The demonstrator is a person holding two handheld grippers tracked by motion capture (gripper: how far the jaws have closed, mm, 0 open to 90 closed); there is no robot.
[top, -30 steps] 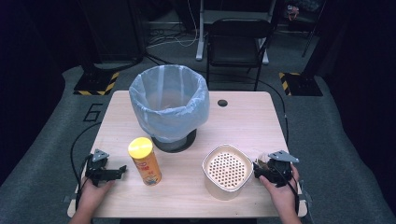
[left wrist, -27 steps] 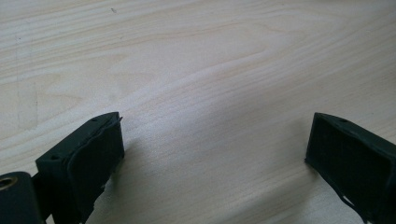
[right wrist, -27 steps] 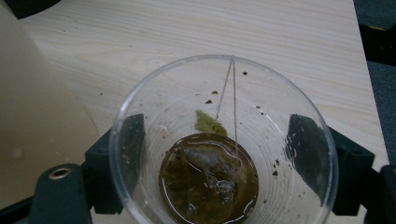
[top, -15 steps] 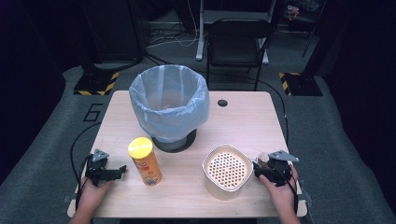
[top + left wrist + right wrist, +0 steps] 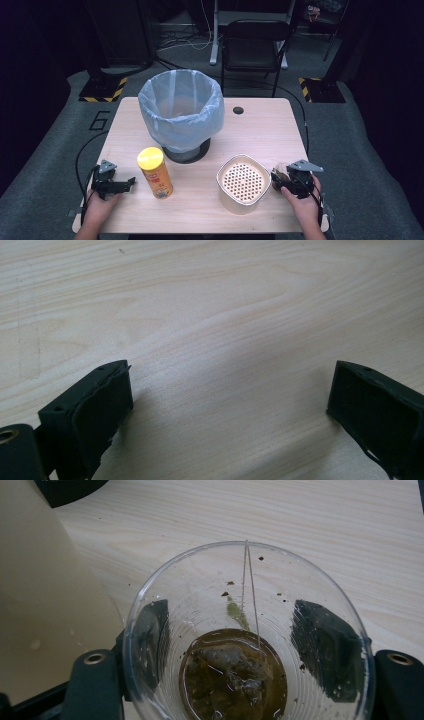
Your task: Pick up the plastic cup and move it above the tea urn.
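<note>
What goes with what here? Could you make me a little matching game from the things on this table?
Things:
1. bin
2. tube
3. cup
4. left tongs

Descriptions:
A. yellow lid
B. used tea bag inside
C. open over bare wood
D. lined with a pale blue bag

Pairs: 1-D, 2-A, 3-B, 4-C

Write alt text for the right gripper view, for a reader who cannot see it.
A clear plastic cup with a used tea bag in brown liquid sits between the right tongs, whose black jaws have just been closing and now flank its sides. A beige container wall stands beside it on the light wooden table.
</note>
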